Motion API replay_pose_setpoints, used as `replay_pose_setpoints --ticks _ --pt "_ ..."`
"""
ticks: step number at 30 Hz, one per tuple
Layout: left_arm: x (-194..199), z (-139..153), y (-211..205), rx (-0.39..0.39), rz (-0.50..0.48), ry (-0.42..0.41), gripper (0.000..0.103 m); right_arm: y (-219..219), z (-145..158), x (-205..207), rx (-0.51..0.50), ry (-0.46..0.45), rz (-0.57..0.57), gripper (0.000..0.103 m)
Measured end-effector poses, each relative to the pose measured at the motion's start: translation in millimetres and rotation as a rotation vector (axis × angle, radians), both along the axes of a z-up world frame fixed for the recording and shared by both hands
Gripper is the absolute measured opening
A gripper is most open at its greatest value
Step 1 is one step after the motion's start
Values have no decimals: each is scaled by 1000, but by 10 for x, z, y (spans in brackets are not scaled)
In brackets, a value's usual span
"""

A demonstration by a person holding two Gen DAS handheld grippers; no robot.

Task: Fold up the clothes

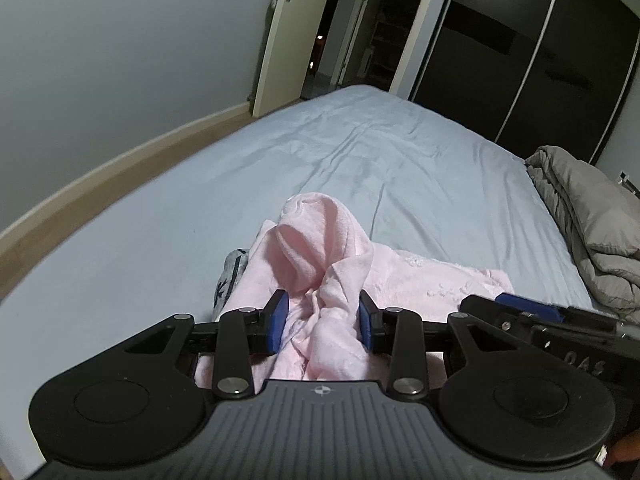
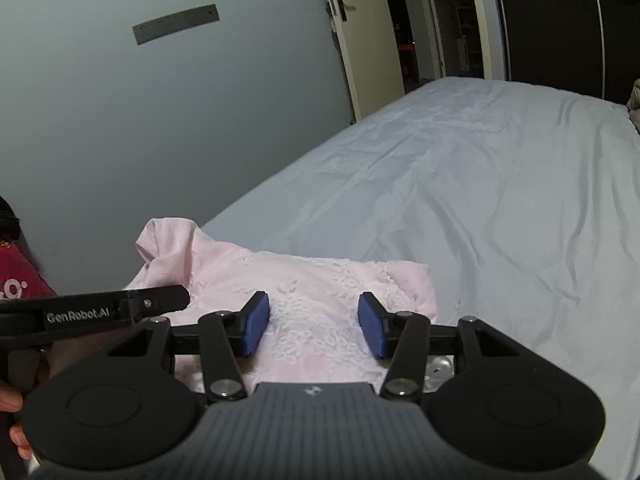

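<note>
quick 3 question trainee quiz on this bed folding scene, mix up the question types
1. True or false: the pink garment lies flat and fully folded on the bed.
2. Which gripper has bunched pink fabric between its pads: A) left gripper B) right gripper?
3. Fill in: the grey duvet in the left wrist view is at the bed's ____ edge.

Key
1. False; it is crumpled, with a raised hump.
2. A; the right gripper's pads stand apart over flat embroidered fabric.
3. Right.
</note>
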State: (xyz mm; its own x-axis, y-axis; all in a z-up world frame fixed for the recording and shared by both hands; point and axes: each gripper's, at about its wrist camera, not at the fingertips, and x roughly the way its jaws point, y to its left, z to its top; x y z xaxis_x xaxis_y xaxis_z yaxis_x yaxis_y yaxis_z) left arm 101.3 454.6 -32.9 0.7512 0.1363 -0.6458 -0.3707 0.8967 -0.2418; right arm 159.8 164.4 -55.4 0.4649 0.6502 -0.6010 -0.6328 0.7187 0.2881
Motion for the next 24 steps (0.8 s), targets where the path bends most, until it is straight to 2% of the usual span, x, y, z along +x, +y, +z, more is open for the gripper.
replay_pose_setpoints --ticks 4,7,9,12,17,19,21,24 --pt "-167 222 -89 27 17 -43 49 -252 246 -90 51 10 -15 63" --pt "-295 417 -204 50 18 -69 51 -492 416 -133 71 32 -46 70" --pt "-367 551 -328 79 6 -85 55 -671 542 -193 71 23 -60 71" --pt "-485 773 -575 132 -17 -113 60 -934 733 -313 55 -5 -70 73" --pt "-689 1081 -1064 176 -67 -150 72 -1398 1070 -565 23 -50 -95 77" --pt "-759 1190 -1288 195 -91 -162 73 -1586 1197 -675 18 -69 -106 78" --pt "-819 1289 -1523 199 -115 -173 73 -1795 1313 -805 10 -89 -117 82" --pt "-900 1393 -1876 161 -154 -206 76 -2107 1463 -1007 4 -121 -129 84"
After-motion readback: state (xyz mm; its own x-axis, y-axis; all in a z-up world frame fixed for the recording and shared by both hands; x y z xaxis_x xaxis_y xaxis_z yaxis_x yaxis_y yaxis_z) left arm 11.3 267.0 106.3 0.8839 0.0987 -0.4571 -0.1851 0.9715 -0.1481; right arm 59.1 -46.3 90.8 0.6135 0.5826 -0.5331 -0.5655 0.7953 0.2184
